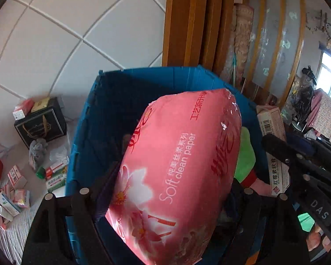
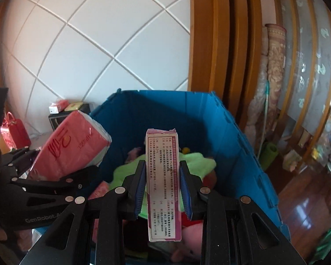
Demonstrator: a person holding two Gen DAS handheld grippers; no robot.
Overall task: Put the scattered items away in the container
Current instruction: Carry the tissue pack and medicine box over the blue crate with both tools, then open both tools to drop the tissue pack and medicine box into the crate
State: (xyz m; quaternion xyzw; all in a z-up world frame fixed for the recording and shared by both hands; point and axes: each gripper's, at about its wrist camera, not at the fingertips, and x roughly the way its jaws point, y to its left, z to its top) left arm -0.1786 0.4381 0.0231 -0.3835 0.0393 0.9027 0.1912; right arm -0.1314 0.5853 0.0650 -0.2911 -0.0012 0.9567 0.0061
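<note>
The blue bin (image 2: 209,132) stands open against the tiled wall, already holding a green cloth (image 2: 198,163) and some soft pink things at its bottom, and both carried items now hang at or over its mouth. The pink tissue pack (image 1: 178,172) is pinched across its width by the left gripper (image 1: 165,201), fingers spread wide on the bulky pack; its long axis runs forward and up, away from the fingers, and its far end reaches over the bin's near left rim. In the right wrist view the same pack sits just outside the bin's left wall, tilted toward the opening. The narrow box (image 2: 163,185) is held by the right gripper (image 2: 163,190) — the blue-padded fingers press its two sides — with its long axis straight ahead along the fingers, and the bin's interior lies directly beyond and below it. The right hand therefore looks better placed — its box is already centred over the opening, so letting go should drop it onto the green cloth. The pack probably needs carrying further in past the left rim first. On the bed beside the bin's left wall, small boxes (image 1: 55,174), a grey cloth (image 1: 37,152) and a black box (image 1: 42,123) remain scattered.
</note>
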